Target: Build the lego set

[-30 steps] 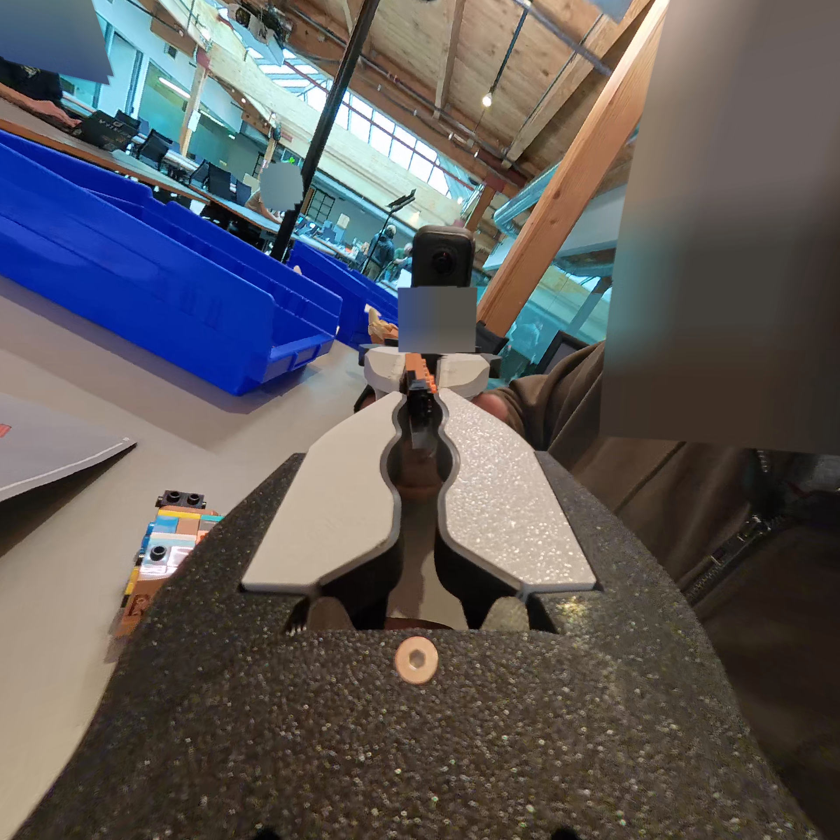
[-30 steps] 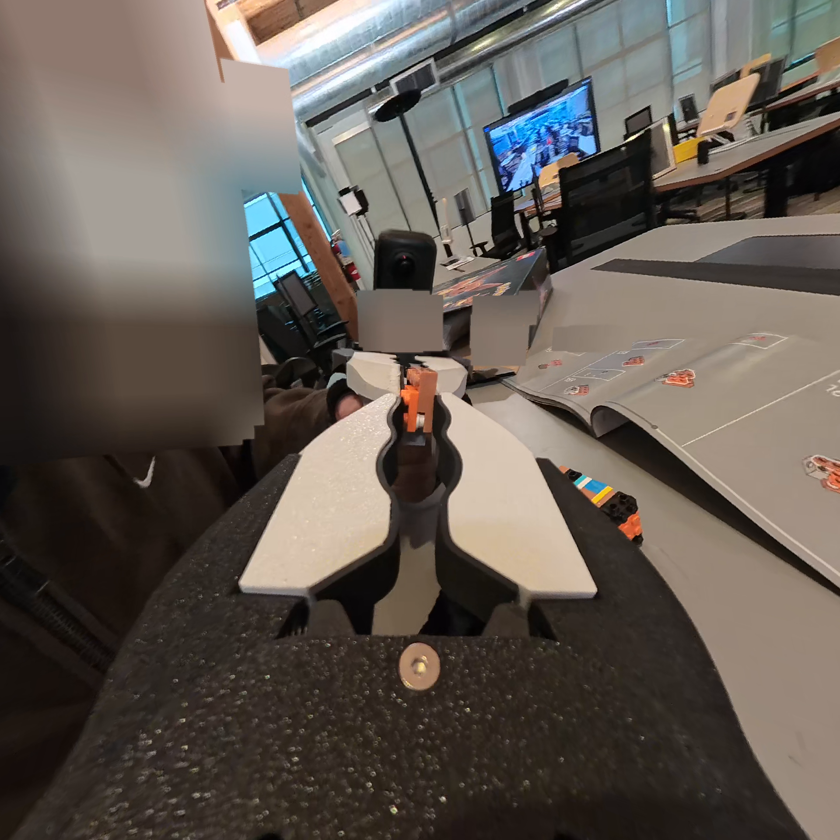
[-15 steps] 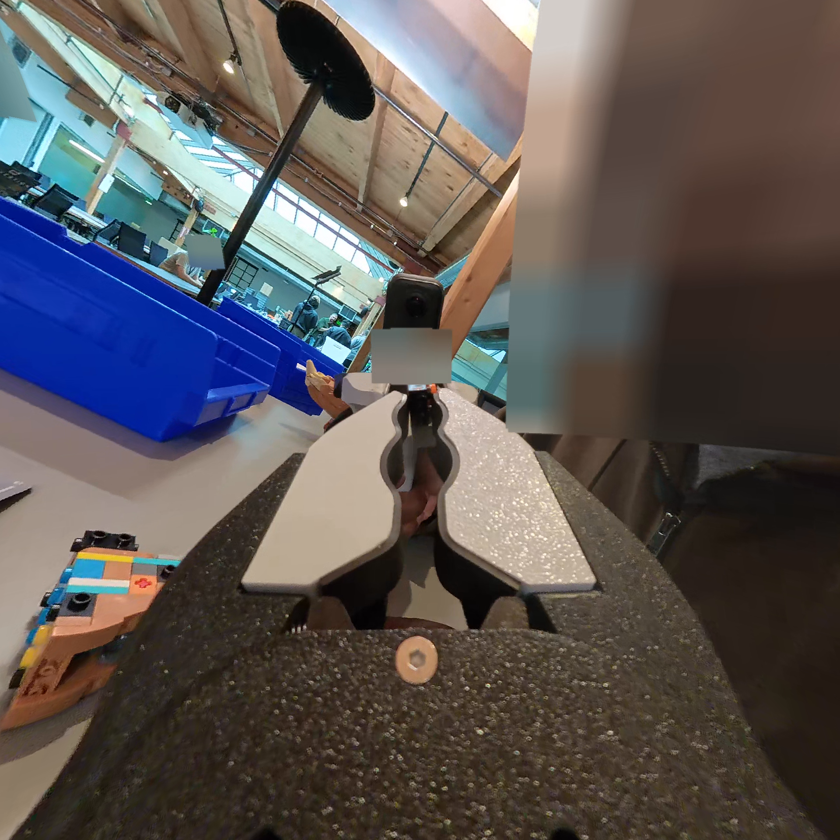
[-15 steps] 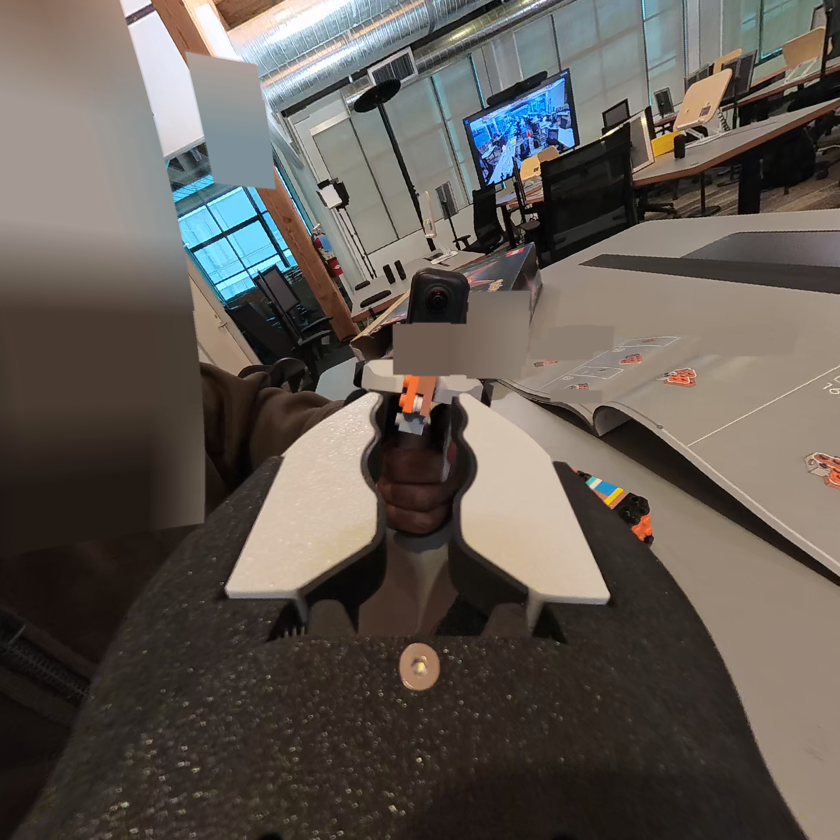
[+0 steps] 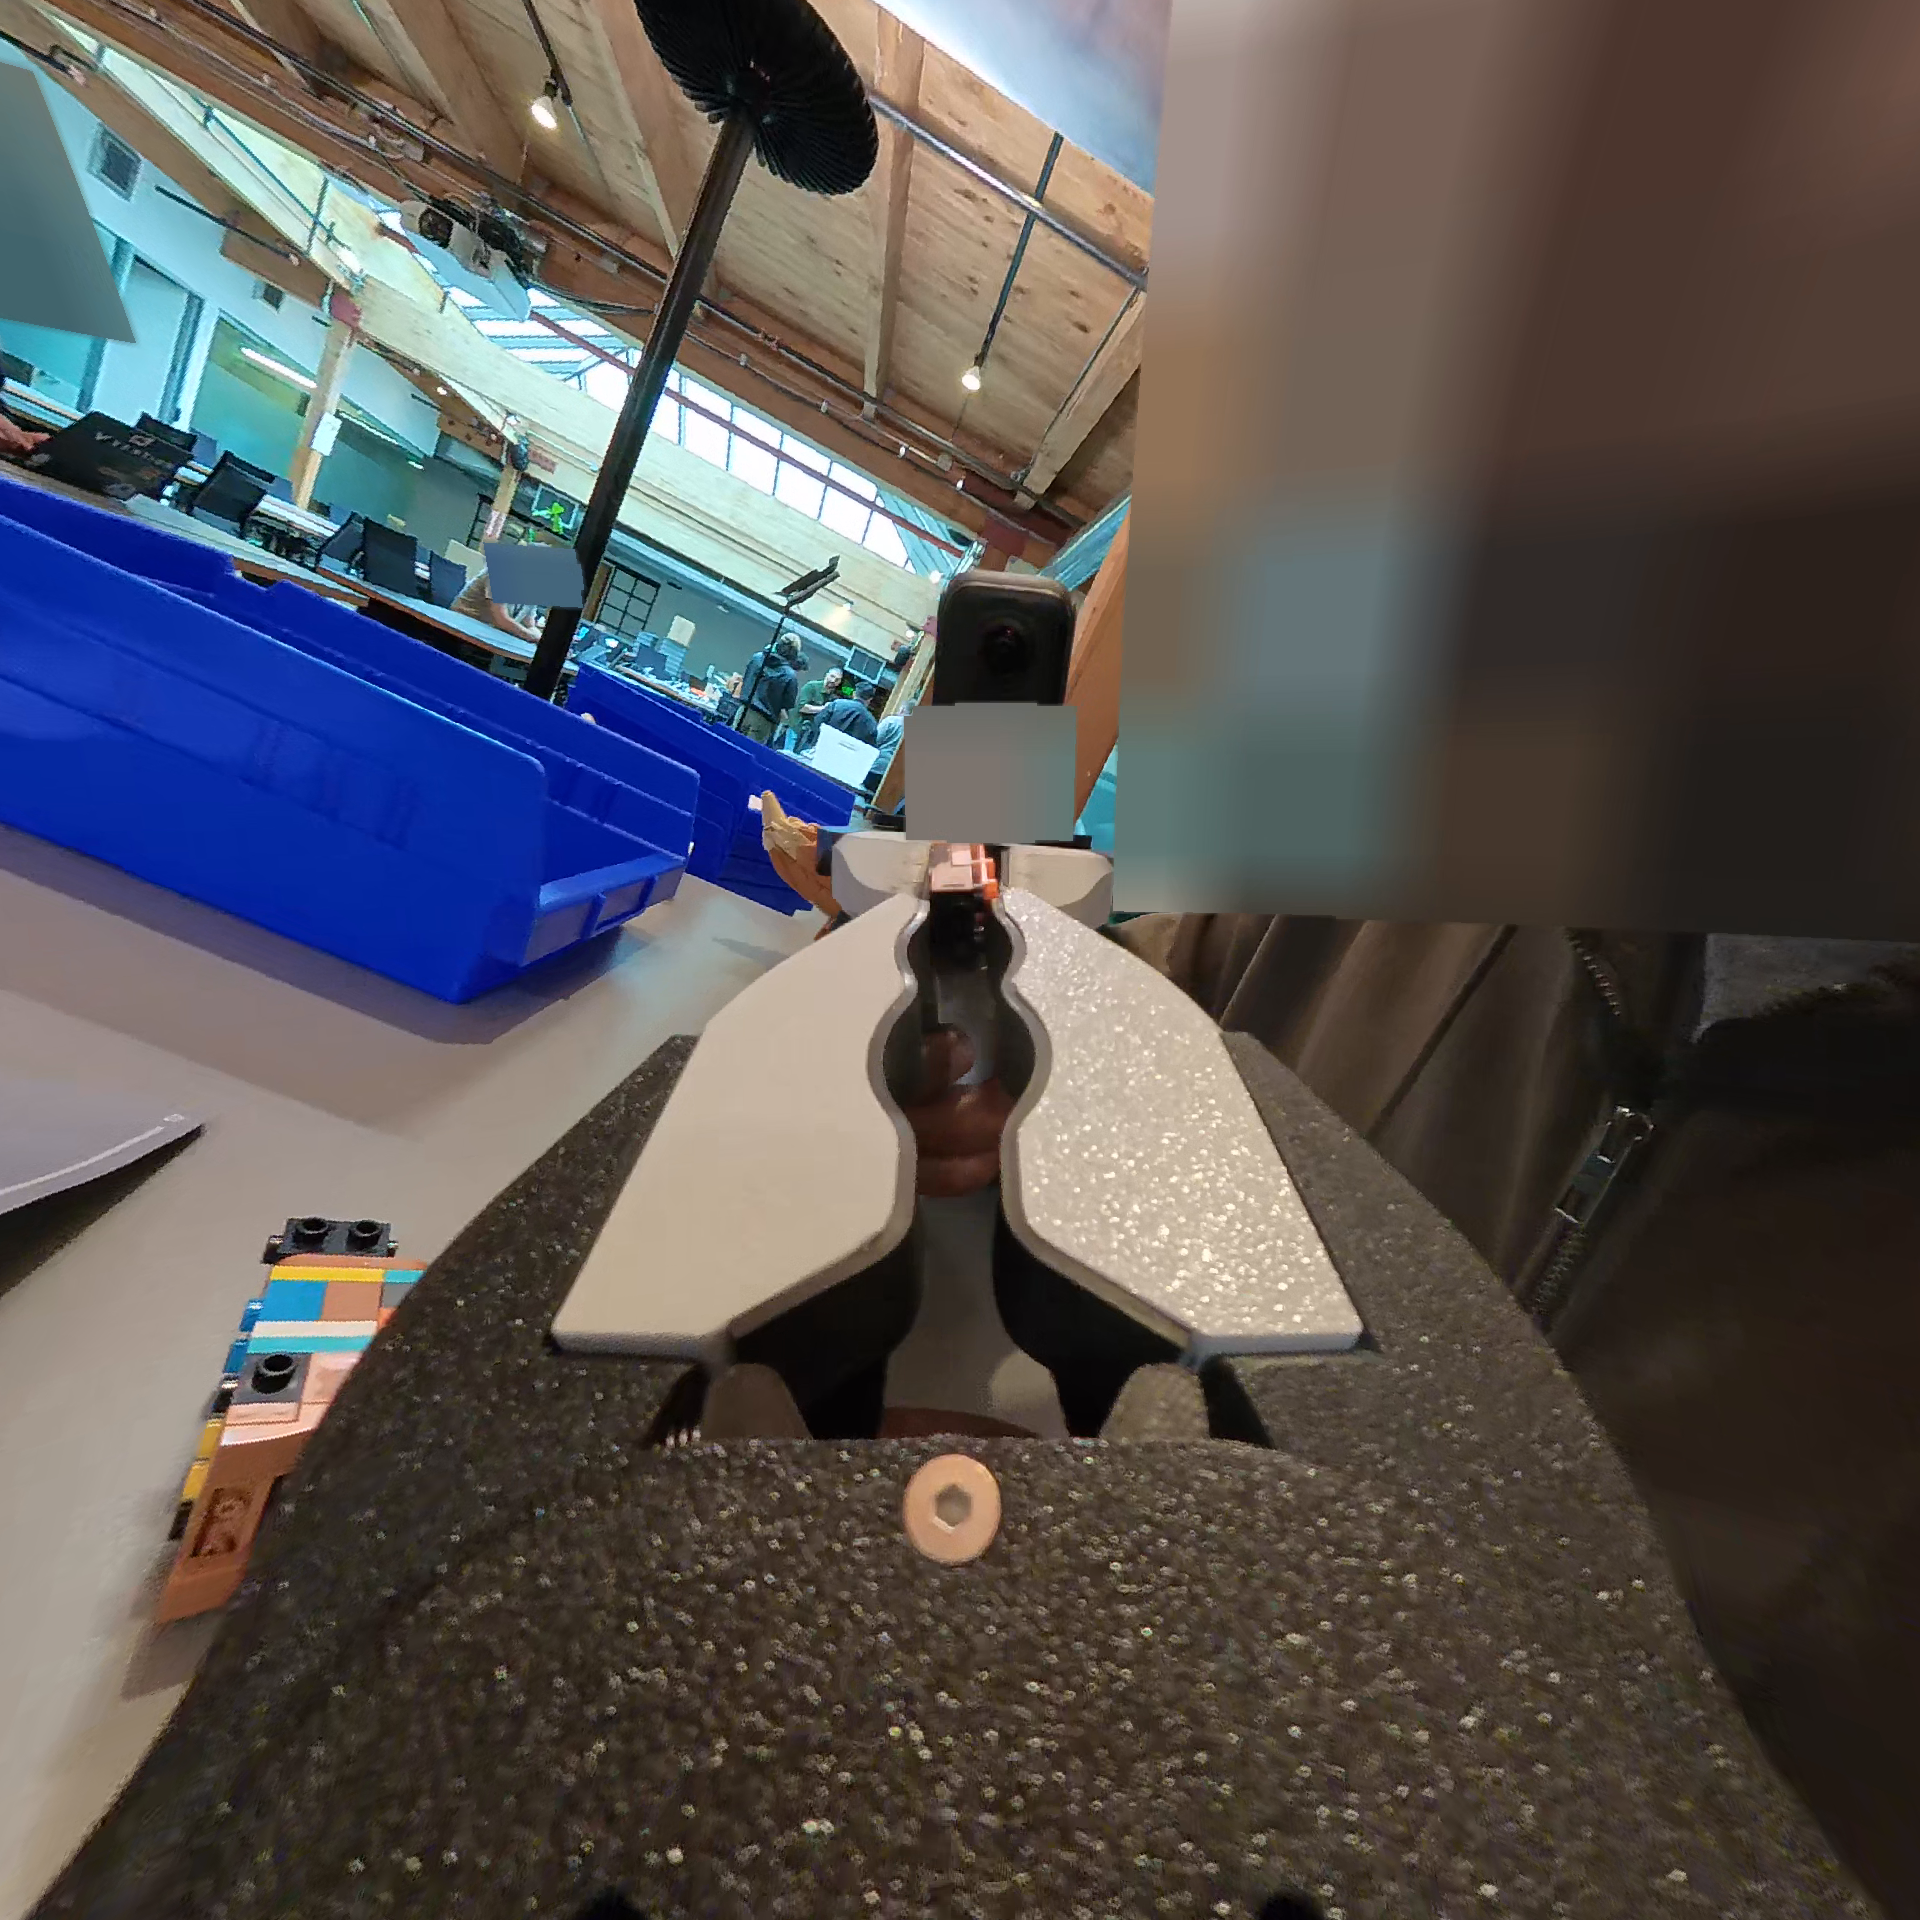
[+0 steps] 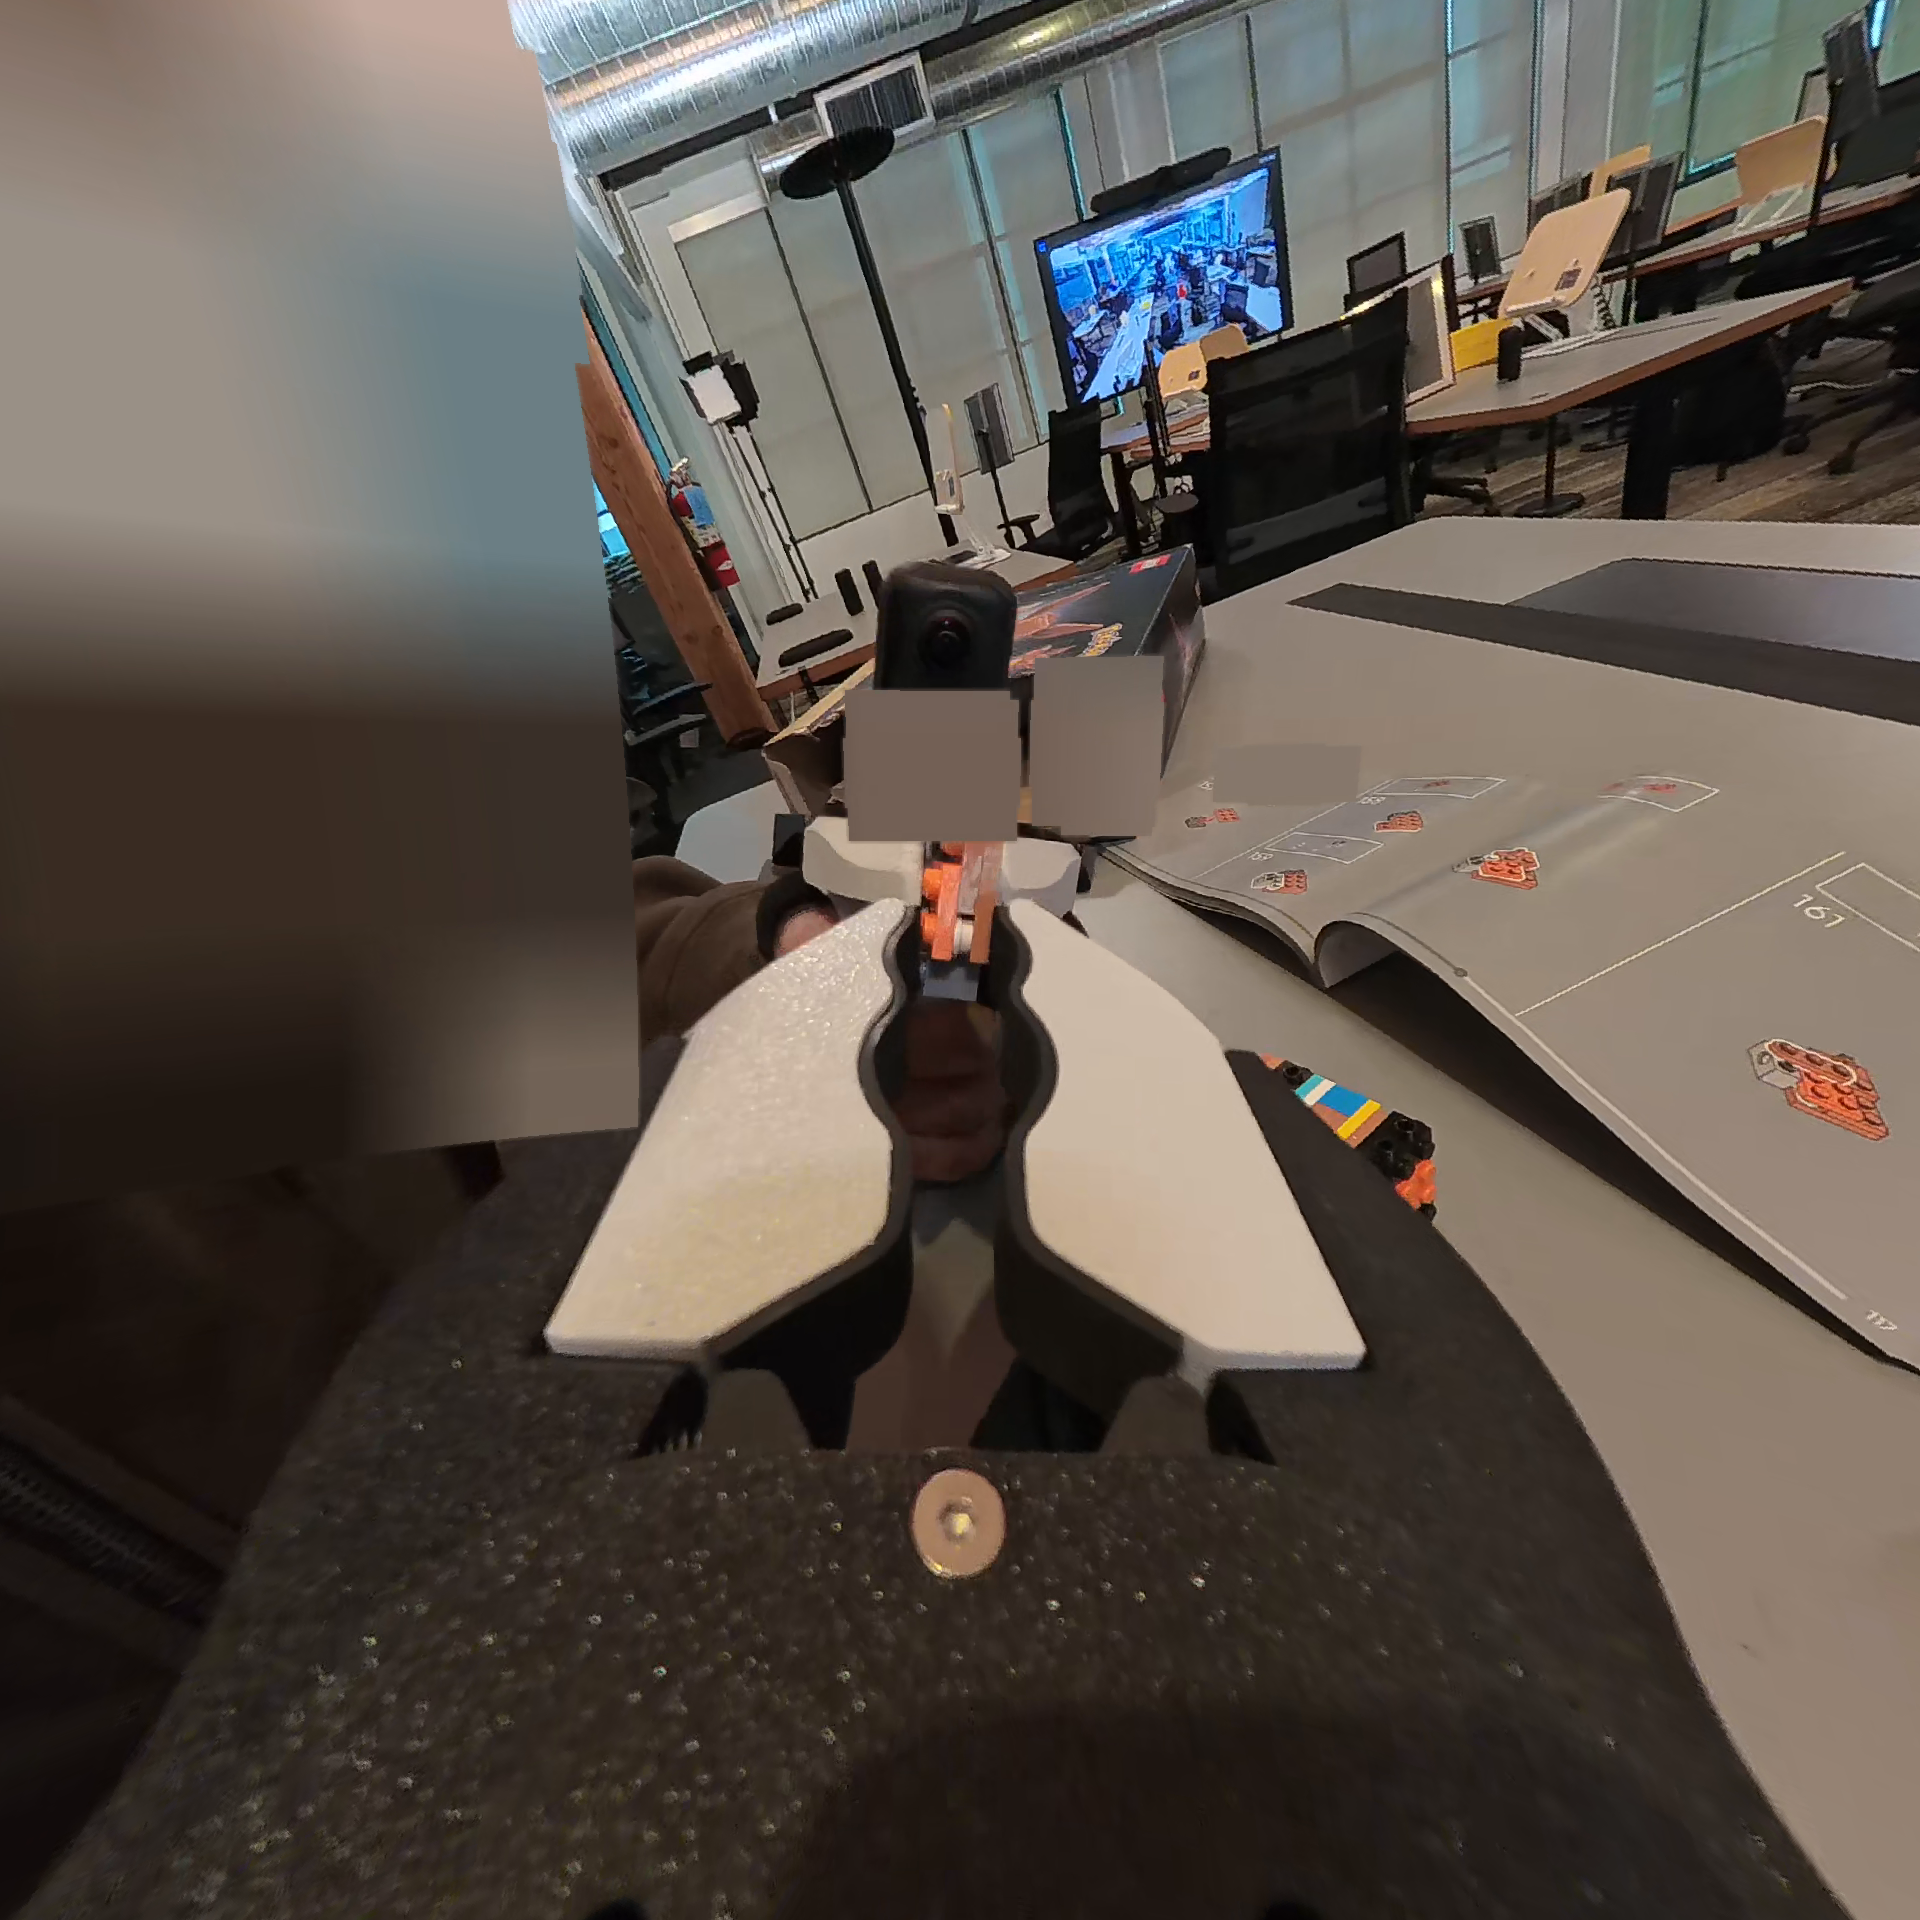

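Left wrist view first: the left gripper (image 5: 958,914) is held up off the bench (image 5: 436,1101), its two pale fingers (image 5: 790,1122) drawn nearly together at the tips and pinching a small dark lego piece (image 5: 951,971). Tip to tip with it, facing this camera, is the right gripper (image 5: 966,883), clamped on a small orange and tan lego assembly (image 5: 961,868); the dark piece meets that assembly, though the exact joint is too small to make out. A hand (image 5: 951,1132) shows through the gap between the fingers. Down to the left, a flat, partly built lego model (image 5: 281,1382) in tan, blue, yellow and black lies on the grey bench, well apart from both grippers. Farther back sit long blue bins (image 5: 312,769), and a corner of a grey booklet page (image 5: 73,1153) reaches in from the left edge. A dark jacket (image 5: 1455,1091) with a zipper fills the right side.

Right wrist view: the right gripper (image 6: 961,930) is closed to a narrow slit around the orange assembly (image 6: 951,914), which stands upright between its tips with a dark piece at its lower end. The left gripper (image 6: 935,868) faces it just beyond. To the right, the edge of the built model (image 6: 1361,1127) peeks out beside the gripper body, next to an open instruction booklet (image 6: 1558,935). A dark product box (image 6: 1132,634) rests farther back on the bench (image 6: 1558,1382).
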Available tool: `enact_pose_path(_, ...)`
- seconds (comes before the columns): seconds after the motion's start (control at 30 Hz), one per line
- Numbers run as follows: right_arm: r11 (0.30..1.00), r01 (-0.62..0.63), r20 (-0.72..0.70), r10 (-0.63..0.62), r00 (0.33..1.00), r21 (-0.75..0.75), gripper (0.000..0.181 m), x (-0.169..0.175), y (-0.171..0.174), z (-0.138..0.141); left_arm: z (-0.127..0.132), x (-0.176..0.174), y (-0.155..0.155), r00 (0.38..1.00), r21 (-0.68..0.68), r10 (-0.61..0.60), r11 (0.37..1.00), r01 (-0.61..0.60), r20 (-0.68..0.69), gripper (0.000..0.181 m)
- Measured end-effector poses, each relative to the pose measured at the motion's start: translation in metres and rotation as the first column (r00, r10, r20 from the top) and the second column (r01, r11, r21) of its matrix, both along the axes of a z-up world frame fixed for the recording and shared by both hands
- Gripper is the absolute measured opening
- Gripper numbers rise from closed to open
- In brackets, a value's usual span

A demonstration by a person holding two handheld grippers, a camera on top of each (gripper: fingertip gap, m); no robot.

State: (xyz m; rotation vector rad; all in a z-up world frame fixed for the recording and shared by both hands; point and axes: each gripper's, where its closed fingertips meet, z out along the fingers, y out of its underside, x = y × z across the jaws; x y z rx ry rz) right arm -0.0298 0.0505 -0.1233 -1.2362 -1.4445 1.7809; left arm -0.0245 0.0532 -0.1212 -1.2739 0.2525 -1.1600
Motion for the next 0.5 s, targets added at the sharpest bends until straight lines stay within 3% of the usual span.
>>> enact_pose_path(0.3, 1.000, -0.024, -0.020, 0.024, 1.000, -0.014, 0.012, 0.001, 0.000, 0.000, 0.000, 0.001, 0.000, 0.997, 0.022, 0.034, 0.999, -0.032, -0.075, 0.009)
enact_pose_path(0.5, 1.000, 0.001, -0.031, -0.002, 1.000, -0.030, 0.013, 0.002, 0.013, 0.000, -0.008, -0.001, 0.005, 0.994, -0.041, 0.037, 0.998, -0.042, -0.105, 0.009)
